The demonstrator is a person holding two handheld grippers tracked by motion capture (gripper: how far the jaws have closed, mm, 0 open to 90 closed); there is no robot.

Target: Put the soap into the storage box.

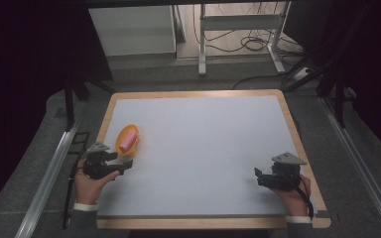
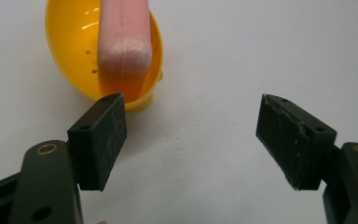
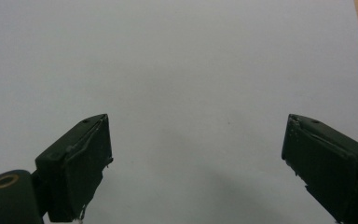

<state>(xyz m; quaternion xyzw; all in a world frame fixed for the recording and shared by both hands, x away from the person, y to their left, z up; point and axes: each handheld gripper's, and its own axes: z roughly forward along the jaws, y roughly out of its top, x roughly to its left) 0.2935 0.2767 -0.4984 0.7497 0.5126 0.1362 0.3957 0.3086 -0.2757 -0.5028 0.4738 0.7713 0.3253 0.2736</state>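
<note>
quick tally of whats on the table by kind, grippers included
yellow bowl: 1
pink block lying in the bowl: 1
grippers, left gripper and right gripper, both open: 2
total: 4

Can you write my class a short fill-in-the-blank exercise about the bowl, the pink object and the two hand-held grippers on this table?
1. The pink block lies inside a bowl whose colour is ____.
2. The bowl sits nearest the ____ hand-held gripper.
3. The jaws of the right hand-held gripper are ____, with nothing between them.
4. The table has a pale top with an edge made of ____.

Missing words: yellow; left; open; wood
</note>
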